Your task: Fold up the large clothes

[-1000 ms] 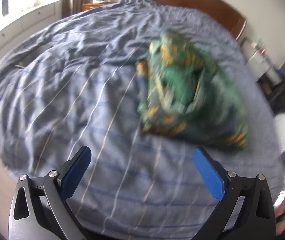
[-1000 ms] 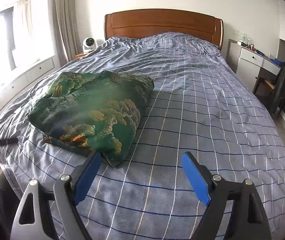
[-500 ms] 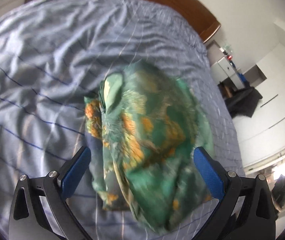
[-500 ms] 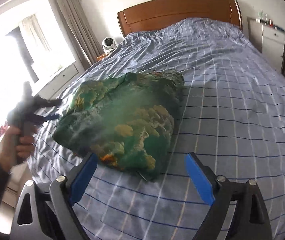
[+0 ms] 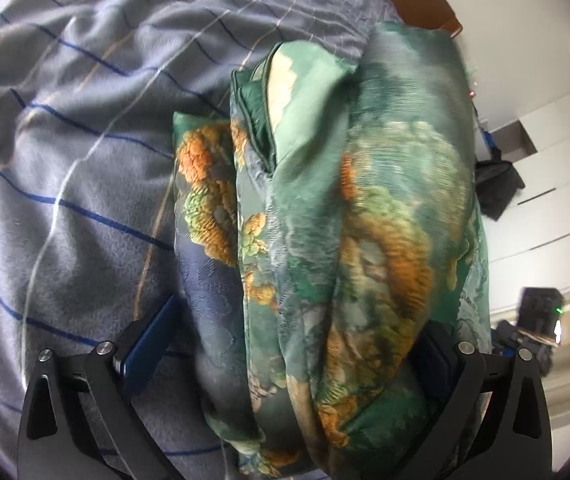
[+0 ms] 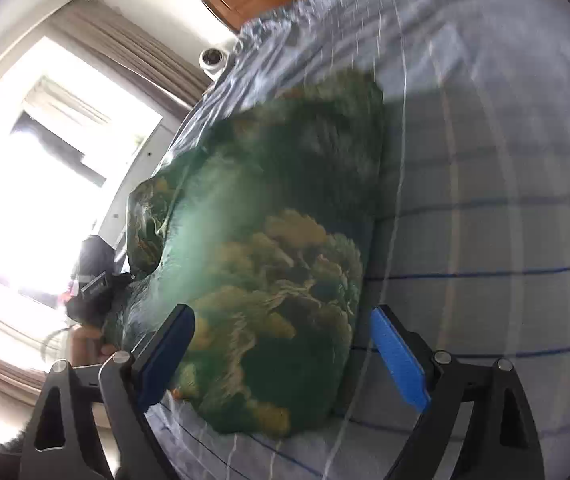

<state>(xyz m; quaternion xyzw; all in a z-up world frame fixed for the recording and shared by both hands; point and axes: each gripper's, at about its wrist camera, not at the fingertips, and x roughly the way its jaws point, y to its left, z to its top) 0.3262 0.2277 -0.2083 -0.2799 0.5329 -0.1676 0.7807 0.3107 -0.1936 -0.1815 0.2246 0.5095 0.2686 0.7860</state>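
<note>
Between the spread fingers of both the left gripper [image 5: 291, 344] and right gripper [image 6: 281, 354], a soft, slippery green garment [image 5: 349, 232] is bunched on the bed [image 5: 65, 184]; an edge should be pinched.

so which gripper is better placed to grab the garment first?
Left, probably. The left gripper is open with the garment already between its fingers, at the layered edge. The right gripper is open too and straddles the bundle, but that view is blurred, so it looks less settled.
</note>
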